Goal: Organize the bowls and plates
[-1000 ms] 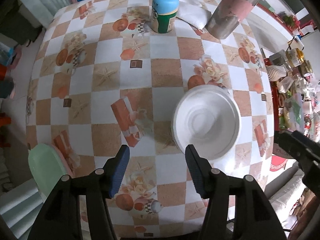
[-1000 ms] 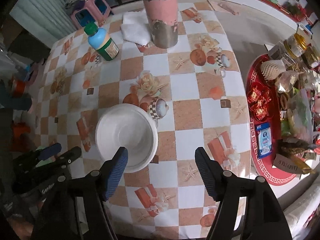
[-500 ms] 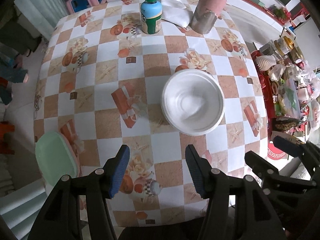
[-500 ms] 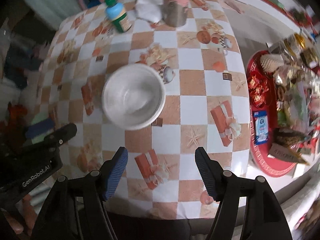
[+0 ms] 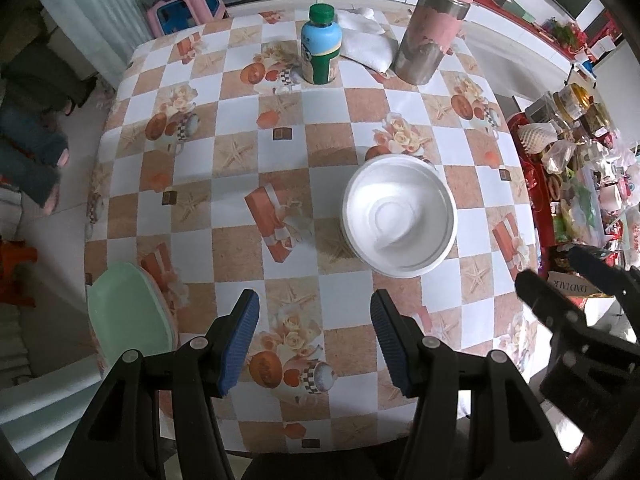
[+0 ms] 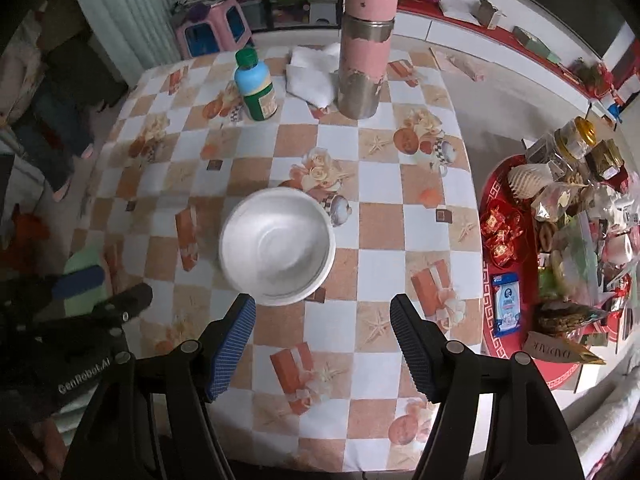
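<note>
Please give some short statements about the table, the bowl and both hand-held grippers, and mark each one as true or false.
1. The white bowl stands on the checkered tablecloth. True.
2. The left hand-held gripper is shut on the bowl. False: its jaws are open and hold nothing.
3. The bottle has a green cap. True.
4. The pink flask lies on its side. False: it stands upright.
5. The right hand-held gripper is open and empty. True.
6. The white cloth lies inside the bowl. False: it lies at the far side of the table, between bottle and flask.
</note>
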The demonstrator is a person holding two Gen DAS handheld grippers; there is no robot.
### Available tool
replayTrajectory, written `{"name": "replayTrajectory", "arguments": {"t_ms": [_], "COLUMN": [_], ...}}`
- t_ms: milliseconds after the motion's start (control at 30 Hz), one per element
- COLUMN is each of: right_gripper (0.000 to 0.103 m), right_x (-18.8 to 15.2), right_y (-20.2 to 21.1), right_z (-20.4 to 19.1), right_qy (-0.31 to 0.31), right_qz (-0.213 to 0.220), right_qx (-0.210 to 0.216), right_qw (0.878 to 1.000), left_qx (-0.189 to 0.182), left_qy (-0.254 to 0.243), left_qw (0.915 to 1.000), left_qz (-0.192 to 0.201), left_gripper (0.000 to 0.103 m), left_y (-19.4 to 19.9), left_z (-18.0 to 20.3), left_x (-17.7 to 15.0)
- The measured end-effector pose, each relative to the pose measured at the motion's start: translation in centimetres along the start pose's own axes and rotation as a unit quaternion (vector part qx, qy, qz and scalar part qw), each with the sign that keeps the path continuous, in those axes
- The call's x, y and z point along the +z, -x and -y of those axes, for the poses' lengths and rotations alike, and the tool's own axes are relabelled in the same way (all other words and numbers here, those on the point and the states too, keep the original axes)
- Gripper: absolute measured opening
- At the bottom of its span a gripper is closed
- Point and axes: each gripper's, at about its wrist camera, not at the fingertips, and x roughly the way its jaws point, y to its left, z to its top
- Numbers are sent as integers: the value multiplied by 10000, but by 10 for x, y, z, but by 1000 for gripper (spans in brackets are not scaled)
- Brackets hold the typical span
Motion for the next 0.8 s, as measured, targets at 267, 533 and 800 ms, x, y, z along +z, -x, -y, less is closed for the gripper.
{"name": "replayTrajectory", "arguments": {"t_ms": [267, 533, 800], "right_gripper": [71, 71, 71], "right_x": [-4, -7, -17], "right_y": [-2, -2, -6], "right_z": [6, 4, 4], "right_qy": [-76, -106, -139], "right_qz": [-231, -344, -474], "right_qx": [34, -69, -14], "right_qw": [9997, 9993, 9988], "left_qx": [48, 18, -3], "left_qy": [-67, -123, -124], "left_qw": [10000, 9999, 9999], "left_qz": [-7, 42, -11], "left_gripper": [62, 64, 65], "left_y": [0, 2, 0], "left_z": [2, 3, 2], "left_x": [1, -1, -5]}}
